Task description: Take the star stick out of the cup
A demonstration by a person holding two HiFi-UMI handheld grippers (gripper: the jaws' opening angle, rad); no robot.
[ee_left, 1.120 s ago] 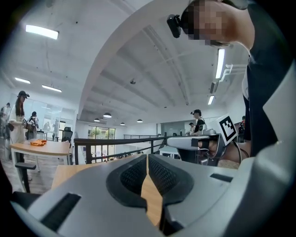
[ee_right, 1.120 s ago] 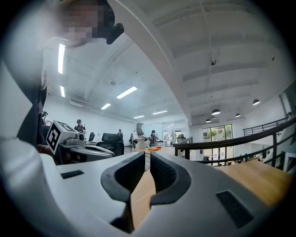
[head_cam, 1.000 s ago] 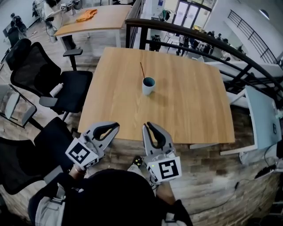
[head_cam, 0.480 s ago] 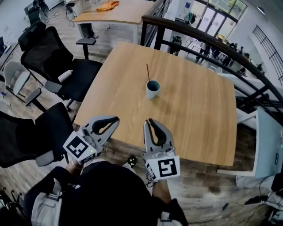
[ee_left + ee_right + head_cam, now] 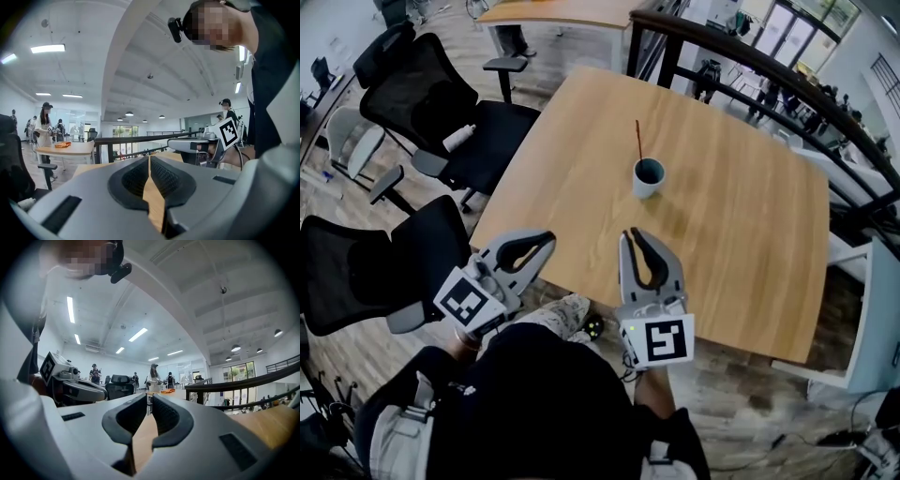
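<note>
A small pale cup (image 5: pixel 648 176) with a dark teal inside stands on the wooden table (image 5: pixel 741 216), past its middle. A thin dark red stick (image 5: pixel 638 139) rises out of the cup and leans toward the far side; its top is too small to make out. Both grippers hang over the table's near edge, well short of the cup. My left gripper (image 5: pixel 546 239) is shut and holds nothing, and so is my right gripper (image 5: pixel 630 234). In the left gripper view the jaws (image 5: pixel 149 158) meet over bare wood. The right gripper view shows the same (image 5: pixel 150 397).
Black office chairs (image 5: pixel 455 127) (image 5: pixel 380 267) stand left of the table. A dark railing (image 5: pixel 750 61) runs behind its far right side. Another wooden table (image 5: pixel 553 11) stands farther back. People stand in the distance (image 5: pixel 153 376).
The head view has shifted, so the table and cup sit lower and further right in it. Both grippers stay shut near the table's front edge.
</note>
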